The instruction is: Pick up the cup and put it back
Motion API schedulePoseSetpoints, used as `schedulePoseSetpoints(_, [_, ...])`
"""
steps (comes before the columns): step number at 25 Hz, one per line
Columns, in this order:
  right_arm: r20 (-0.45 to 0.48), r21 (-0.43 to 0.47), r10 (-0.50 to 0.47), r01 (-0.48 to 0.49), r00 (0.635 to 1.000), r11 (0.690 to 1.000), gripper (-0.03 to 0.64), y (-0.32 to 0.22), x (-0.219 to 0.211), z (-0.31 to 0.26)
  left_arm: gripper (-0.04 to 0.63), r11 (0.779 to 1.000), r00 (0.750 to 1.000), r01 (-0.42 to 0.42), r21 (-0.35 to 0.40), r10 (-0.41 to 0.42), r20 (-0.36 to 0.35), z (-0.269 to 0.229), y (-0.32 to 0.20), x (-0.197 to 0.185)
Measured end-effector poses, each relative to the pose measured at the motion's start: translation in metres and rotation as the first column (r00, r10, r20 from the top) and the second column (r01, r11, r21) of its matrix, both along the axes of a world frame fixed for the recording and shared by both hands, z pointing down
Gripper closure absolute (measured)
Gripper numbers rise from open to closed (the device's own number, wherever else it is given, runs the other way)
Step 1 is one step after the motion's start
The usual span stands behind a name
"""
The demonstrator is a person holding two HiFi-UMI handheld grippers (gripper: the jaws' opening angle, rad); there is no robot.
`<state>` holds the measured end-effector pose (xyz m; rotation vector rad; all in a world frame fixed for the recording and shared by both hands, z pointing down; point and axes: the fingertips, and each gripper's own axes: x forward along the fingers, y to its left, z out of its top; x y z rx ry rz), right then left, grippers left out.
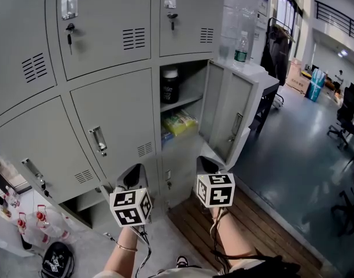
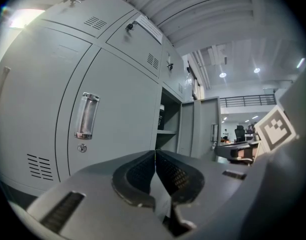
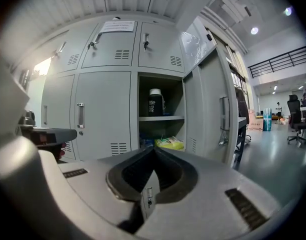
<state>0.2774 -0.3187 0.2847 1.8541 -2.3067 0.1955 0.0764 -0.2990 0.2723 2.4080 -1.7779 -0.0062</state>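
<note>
Open grey locker (image 1: 192,81): black cup (image 1: 169,86) on its upper shelf (image 1: 187,101), yellow-green packet (image 1: 180,122) below. Left gripper (image 1: 134,171) and right gripper (image 1: 207,163) hover outside, fingers pressed together, empty

Head view peers steeply down, both gripper views sit lower looking level, and all three catch the open locker (image 1: 192,81) holding the cup (image 1: 169,86).
</note>
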Motion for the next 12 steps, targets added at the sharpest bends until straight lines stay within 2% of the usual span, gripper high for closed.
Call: schedulePoseSetpoints(12, [0.003, 0.012, -0.006, 0.005, 1.000, 1.000, 0.627, 0.0005, 0.0028, -0.0019, 0.586, 1.000, 1.000, -0.006, 0.009, 0.006, -0.002, -0.0023, -0.0041, 0.0082])
